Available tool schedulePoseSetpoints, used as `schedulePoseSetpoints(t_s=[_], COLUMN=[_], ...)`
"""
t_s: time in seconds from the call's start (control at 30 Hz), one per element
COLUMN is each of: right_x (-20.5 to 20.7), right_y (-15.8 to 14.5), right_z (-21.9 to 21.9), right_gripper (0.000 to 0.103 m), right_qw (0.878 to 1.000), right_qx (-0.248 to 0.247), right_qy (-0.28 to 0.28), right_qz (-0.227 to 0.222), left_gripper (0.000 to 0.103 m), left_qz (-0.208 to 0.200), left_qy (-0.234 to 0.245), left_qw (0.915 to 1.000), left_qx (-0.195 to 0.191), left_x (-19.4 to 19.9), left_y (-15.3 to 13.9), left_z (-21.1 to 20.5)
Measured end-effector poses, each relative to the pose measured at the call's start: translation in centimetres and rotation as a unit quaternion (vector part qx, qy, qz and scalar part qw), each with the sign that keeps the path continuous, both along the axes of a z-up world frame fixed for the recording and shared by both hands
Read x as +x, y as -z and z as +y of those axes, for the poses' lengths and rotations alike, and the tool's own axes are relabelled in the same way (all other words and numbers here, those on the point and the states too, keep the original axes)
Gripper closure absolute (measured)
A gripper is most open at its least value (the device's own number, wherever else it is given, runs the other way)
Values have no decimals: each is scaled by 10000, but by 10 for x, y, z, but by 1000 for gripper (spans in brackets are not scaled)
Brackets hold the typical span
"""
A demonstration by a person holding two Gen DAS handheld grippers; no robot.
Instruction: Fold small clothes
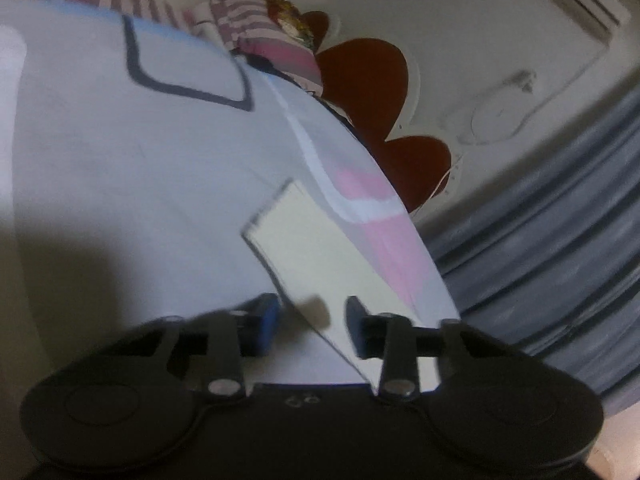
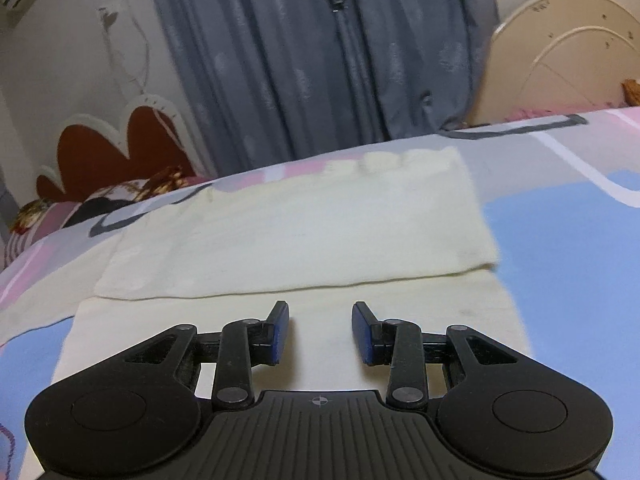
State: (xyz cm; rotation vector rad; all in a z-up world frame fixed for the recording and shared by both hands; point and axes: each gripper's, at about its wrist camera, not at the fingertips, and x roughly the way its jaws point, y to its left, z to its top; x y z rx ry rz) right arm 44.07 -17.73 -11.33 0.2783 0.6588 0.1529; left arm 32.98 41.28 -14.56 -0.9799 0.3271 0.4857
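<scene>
A cream cloth (image 2: 304, 232) lies flat on the patterned bedsheet (image 2: 560, 240), with one part folded over the rest so a fold edge runs across the middle. My right gripper (image 2: 320, 330) is open and empty, hovering low over the near part of the cloth. In the tilted left wrist view the same cream cloth (image 1: 316, 248) shows as a flat strip on the bedsheet (image 1: 120, 152). My left gripper (image 1: 312, 322) is open, with the cloth's near end lying between its fingers; no grip shows.
A grey curtain (image 2: 320, 52) hangs behind the bed. A red scalloped headboard (image 2: 116, 148) and striped pillows (image 2: 60, 216) lie to the left. A cream rounded board (image 2: 560, 60) stands at the far right. An air conditioner (image 1: 568, 4) is on the wall.
</scene>
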Motion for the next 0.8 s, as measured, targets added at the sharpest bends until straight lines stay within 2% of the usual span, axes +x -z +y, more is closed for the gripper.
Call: schedulePoseSetpoints(t_s=[0.07, 0.23, 0.27, 0.33, 0.37, 0.43, 0.5, 0.63, 0.73, 0.8], right_x=[3, 19, 19, 21, 21, 20, 18, 14, 10, 8], right_y=[-2, 0, 0, 0, -1, 0, -1, -2, -3, -6], right_z=[6, 0, -1, -5, -7, -13, -20, -43, -60, -71], right_gripper=[67, 67, 67, 67, 67, 67, 67, 67, 67, 67], right_qw=[10000, 9995, 9994, 9993, 9993, 9991, 9988, 9972, 9955, 9950], right_qx=[-46, 54, 58, 66, 64, 85, 121, 266, 388, 430], right_qy=[55, 321, 343, 369, 379, 404, 461, 692, 856, 894], right_qz=[-42, -7, -1, -8, -22, -42, -72, -91, -83, -78], left_gripper=[77, 72, 75, 101, 101, 101, 101, 101, 101, 101], left_qz=[-99, -97, -68, 111, 206, 33, -54, -267, -237, -155], left_qy=[-22, 147, 192, 342, 463, 951, 1574, 2705, 3468, 3839], left_qw=[9999, 9998, 9998, 9993, 9984, 9925, 9795, 9465, 9116, 8943], left_qx=[-91, -94, -82, 62, 252, 764, 1260, 1739, 2194, 2292], left_x=[5, 28, 35, 48, 55, 71, 94, 141, 170, 186], left_y=[2, -3, -5, -8, -15, -34, -55, -81, -91, -89], left_z=[4, 12, 12, 8, 1, -26, -67, -166, -255, -302])
